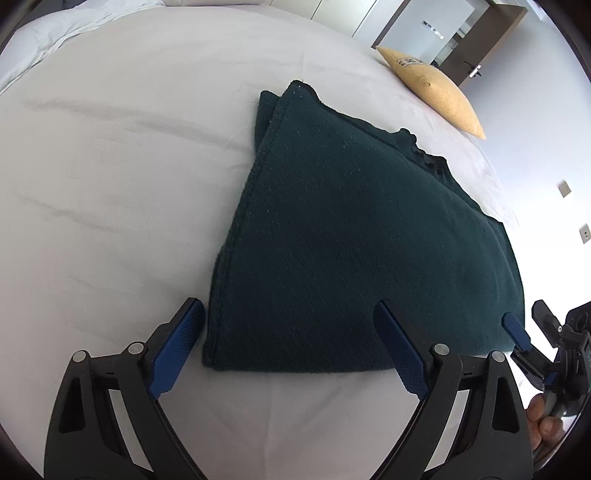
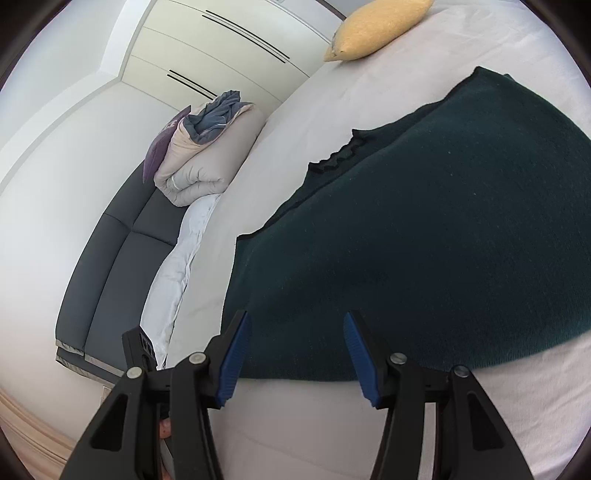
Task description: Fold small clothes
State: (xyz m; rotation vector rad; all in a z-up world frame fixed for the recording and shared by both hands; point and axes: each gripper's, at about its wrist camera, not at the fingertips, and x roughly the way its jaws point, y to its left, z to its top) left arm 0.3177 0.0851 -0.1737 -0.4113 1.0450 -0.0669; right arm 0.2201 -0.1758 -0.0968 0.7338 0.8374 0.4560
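Note:
A dark green knit garment [image 1: 351, 236] lies folded on the white bed sheet [image 1: 110, 166]; it also shows in the right wrist view [image 2: 424, 240]. My left gripper [image 1: 290, 310] is open and empty at the garment's near left corner, its jaws straddling the near edge. My right gripper [image 2: 297, 321] is open and empty over the garment's near right corner; it also appears at the right edge of the left wrist view [image 1: 524, 317].
A yellow pillow [image 1: 432, 88] lies at the bed's far edge, also in the right wrist view [image 2: 376, 26]. A rolled duvet with clothes [image 2: 199, 155] sits on a dark sofa [image 2: 118, 258] beside the bed. White wardrobes [image 2: 221, 48] stand behind.

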